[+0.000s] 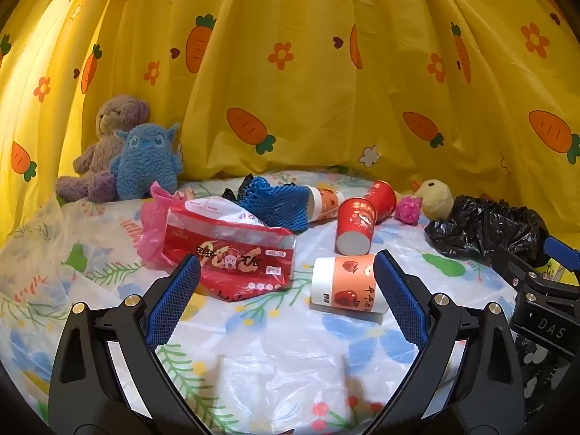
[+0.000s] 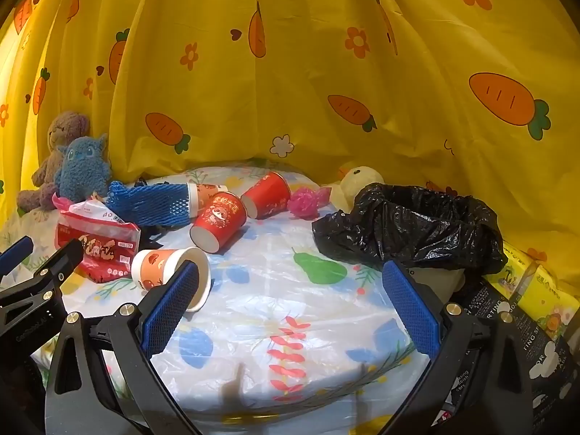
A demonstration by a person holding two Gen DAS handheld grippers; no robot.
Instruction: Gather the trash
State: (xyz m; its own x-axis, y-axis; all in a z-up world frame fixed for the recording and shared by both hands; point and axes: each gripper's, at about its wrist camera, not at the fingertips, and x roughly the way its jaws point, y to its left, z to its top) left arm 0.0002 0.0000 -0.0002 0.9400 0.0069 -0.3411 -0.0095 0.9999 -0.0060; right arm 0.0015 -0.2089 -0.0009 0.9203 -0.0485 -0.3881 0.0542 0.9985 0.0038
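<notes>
A bench (image 2: pixel 290 290) under a clear-plastic-covered fruit-print cloth stands against a yellow carrot-print curtain (image 2: pixel 308 72). On it paper cups (image 1: pixel 344 282), a red packet (image 1: pixel 232 250) and blue foam net (image 1: pixel 275 203) lie scattered left of the open black trash bag (image 2: pixel 417 224). Both hand-held grippers, left (image 1: pixel 286 290) and right (image 2: pixel 290 297), hover spread wide, grasping nothing.

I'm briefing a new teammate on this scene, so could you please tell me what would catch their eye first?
First the bright yellow carrot-print curtain filling the background. Then the litter on the fruit-patterned plastic tablecloth: tipped red paper cups, a red plastic wrapper to the left, and a blue foam net sleeve behind. A crumpled black plastic trash bag gapes open at the right; both tongs stand open and empty.
</notes>
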